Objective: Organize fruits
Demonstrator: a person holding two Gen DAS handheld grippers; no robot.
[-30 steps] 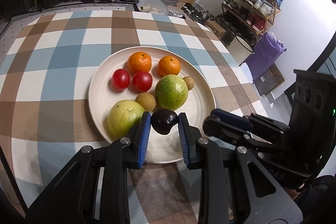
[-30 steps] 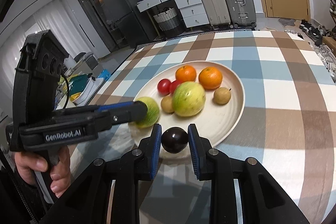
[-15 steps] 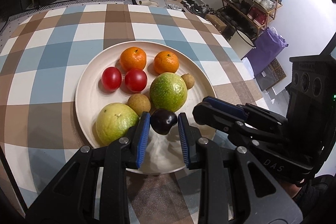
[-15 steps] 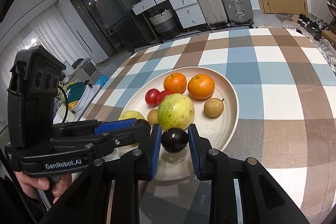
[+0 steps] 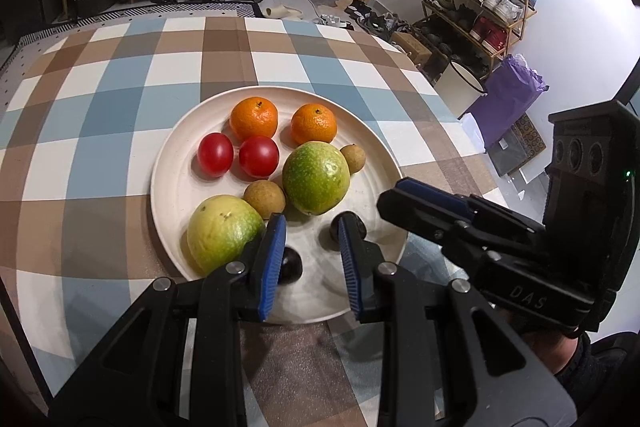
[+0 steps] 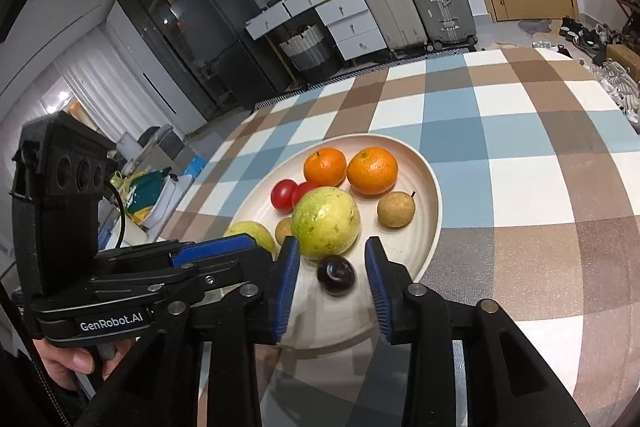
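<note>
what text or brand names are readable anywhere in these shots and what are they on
"GenRobot.AI": white label on the black body of the left tongs, seen in the right wrist view.
"DAS": raised letters, upside down, on the black body of the right tongs, seen in the left wrist view.
Print on the boxes atop the suitcases is too blurred to read.

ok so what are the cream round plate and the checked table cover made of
The cream round plate looks like matte ceramic or melamine, with faint concentric ridges and a dull sheen; I can't tell which. The blue, brown and white checked table cover looks like wipeable vinyl or coated cloth: it lies flat, smooth and slightly glossy.
</note>
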